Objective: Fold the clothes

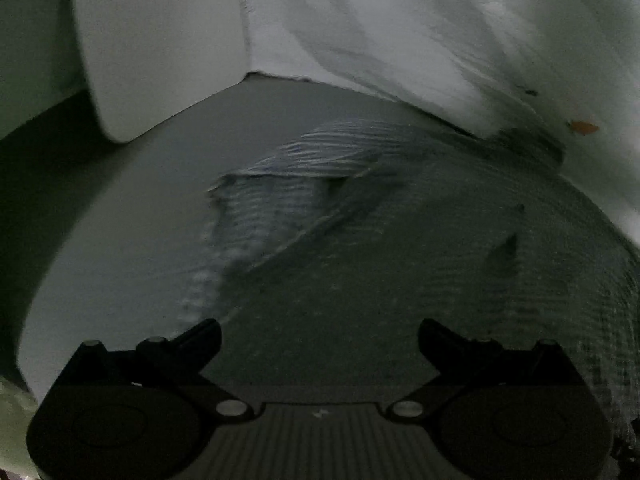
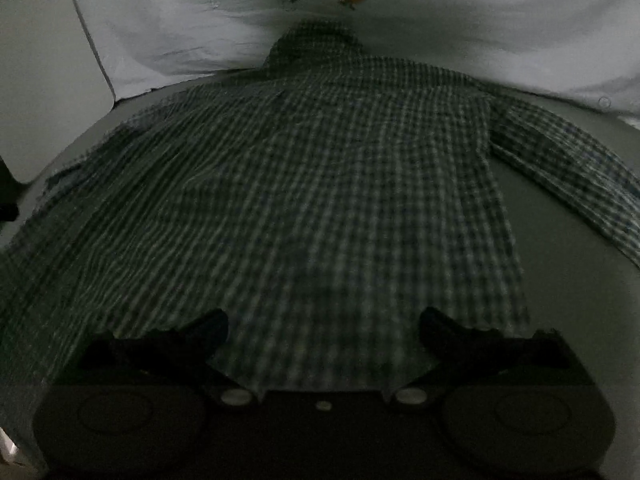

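From the left wrist camera, the left gripper (image 1: 319,334) hangs low over a pale grey bed (image 1: 132,216), its jaws spread wide apart with nothing between them. The light is dim. Ahead and to the right lies the checked shirt (image 1: 420,248), spread on the bed; its near part sits right under the gripper and runs off toward the right edge of the view. One sleeve (image 1: 256,216) is bent back on itself, so a lighter striped fold shows at the shirt's left side, somewhat blurred. Beyond the shirt a white sheet (image 1: 400,40) with small orange marks is bunched up along the far side, and a plain white pillow (image 1: 160,48) stands to its left.

From the right wrist camera, the right gripper (image 2: 323,326) is also held with its jaws wide apart, gripping nothing. The same checked shirt (image 2: 312,184) fills most of this view, laid flat on the bed (image 2: 568,288) with the collar (image 2: 316,40) at the far end, touching the white sheet (image 2: 480,32). Its hem reaches right down between the gripper's fingers (image 2: 208,328). One sleeve (image 2: 568,164) stretches out to the right and curves toward the view's edge; the other side of the shirt spreads off to the left. The white pillow (image 2: 48,80) stands at the far left.
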The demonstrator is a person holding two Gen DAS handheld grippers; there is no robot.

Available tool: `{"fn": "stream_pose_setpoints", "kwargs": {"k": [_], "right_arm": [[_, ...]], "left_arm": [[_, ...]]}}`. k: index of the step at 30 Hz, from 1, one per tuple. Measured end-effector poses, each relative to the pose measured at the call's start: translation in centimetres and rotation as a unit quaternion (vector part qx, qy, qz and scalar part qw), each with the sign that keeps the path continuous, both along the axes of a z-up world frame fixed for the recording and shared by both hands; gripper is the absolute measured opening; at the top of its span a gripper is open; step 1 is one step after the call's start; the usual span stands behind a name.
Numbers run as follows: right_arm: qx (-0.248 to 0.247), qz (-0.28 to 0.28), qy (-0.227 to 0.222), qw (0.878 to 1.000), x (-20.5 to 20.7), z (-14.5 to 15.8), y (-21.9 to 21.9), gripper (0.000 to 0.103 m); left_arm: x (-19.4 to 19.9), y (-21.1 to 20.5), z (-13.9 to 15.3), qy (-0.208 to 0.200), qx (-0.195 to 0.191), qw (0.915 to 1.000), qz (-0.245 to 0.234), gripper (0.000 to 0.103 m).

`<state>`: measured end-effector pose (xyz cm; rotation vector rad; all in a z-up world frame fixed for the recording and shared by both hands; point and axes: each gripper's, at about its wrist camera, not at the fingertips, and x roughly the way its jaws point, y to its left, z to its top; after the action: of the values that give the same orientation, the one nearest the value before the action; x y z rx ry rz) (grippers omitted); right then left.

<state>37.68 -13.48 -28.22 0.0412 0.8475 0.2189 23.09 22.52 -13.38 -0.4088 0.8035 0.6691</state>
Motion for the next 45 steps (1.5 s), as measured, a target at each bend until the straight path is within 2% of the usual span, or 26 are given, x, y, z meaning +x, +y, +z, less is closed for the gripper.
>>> {"fn": "stream_pose_setpoints", "kwargs": {"k": [5, 11, 14, 17, 20, 21, 23, 24, 25, 27, 29, 30, 32, 35, 39, 41, 42, 44, 45], "right_arm": [[-0.018, -0.047, -0.032, 0.998, -1.1, -0.5, 1.8, 0.103], [-0.050, -0.103, -0.080, 0.990, -2.5, -1.4, 3.8, 0.103], [-0.055, -0.112, -0.087, 0.988, -2.6, -1.3, 4.0, 0.103], [-0.056, -0.112, -0.087, 0.988, -2.5, -1.2, 4.0, 0.103], [-0.056, -0.114, -0.088, 0.988, -3.0, -1.4, 4.1, 0.103], [-0.056, -0.114, -0.088, 0.988, -2.9, -1.6, 4.2, 0.103], [-0.057, -0.114, -0.088, 0.988, -2.9, -1.8, 4.4, 0.103], [-0.057, -0.114, -0.088, 0.988, -2.9, -1.8, 4.4, 0.103], [-0.057, -0.114, -0.088, 0.988, -2.9, -1.8, 4.4, 0.103], [-0.057, -0.114, -0.088, 0.988, -2.9, -1.8, 4.4, 0.103], [-0.057, -0.114, -0.088, 0.988, -2.9, -1.8, 4.4, 0.103], [-0.057, -0.114, -0.088, 0.988, -2.9, -1.8, 4.4, 0.103], [-0.057, -0.115, -0.088, 0.988, -3.0, -1.7, 4.5, 0.103], [-0.057, -0.115, -0.088, 0.988, -2.9, -1.7, 4.5, 0.103], [-0.056, -0.115, -0.089, 0.988, -2.9, -1.8, 4.5, 0.103], [-0.056, -0.115, -0.088, 0.988, -2.9, -1.8, 4.5, 0.103], [-0.056, -0.115, -0.088, 0.988, -2.9, -1.8, 4.5, 0.103], [-0.056, -0.115, -0.088, 0.988, -2.9, -1.8, 4.5, 0.103], [-0.056, -0.115, -0.088, 0.988, -2.9, -1.8, 4.5, 0.103]], "left_arm": [[-2.1, 4.7, -0.1, 0.006, 0.002, 1.0000, -0.007, 0.103], [-1.8, 9.9, -1.3, -0.003, -0.021, 0.9992, -0.033, 0.100], [-0.8, 11.5, -2.2, -0.006, -0.031, 0.9977, -0.059, 0.094], [0.4, 12.3, -3.2, -0.007, -0.048, 0.9956, -0.081, 0.084], [1.7, 12.6, -4.5, -0.002, -0.054, 0.9946, -0.089, 0.077], [1.9, 12.6, -4.9, 0.001, -0.051, 0.9951, -0.085, 0.068], [2.2, 12.4, -5.1, -0.004, -0.040, 0.9961, -0.078, 0.058], [2.4, 12.4, -5.2, -0.007, -0.040, 0.9960, -0.080, 0.048], [2.5, 12.4, -5.2, -0.007, -0.033, 0.9965, -0.076, 0.030], [2.6, 12.7, -5.3, -0.005, -0.032, 0.9972, -0.068, 0.008], [2.4, 13.4, -5.1, -0.016, -0.052, 0.9972, -0.052, 0.006], [2.3, 13.7, -4.7, -0.020, -0.049, 0.9976, -0.044, 0.005], [2.2, 14.4, -3.2, -0.026, -0.012, 0.9991, -0.030, 0.004], [1.0, 15.7, 1.0, -0.058, 0.046, 0.9973, -0.005, 0.004], [0.2, 15.0, 7.1, -0.108, 0.148, 0.9831, -0.007, 0.004], [0.2, 13.2, 8.3, -0.116, 0.175, 0.9764, -0.048, 0.004], [0.7, 11.8, 8.0, -0.104, 0.191, 0.9724, -0.086, 0.004], [2.1, 9.1, 5.7, -0.058, 0.200, 0.9635, -0.168, 0.006], [2.9, 7.9, 3.6, -0.024, 0.178, 0.9606, -0.212, 0.009]]}}
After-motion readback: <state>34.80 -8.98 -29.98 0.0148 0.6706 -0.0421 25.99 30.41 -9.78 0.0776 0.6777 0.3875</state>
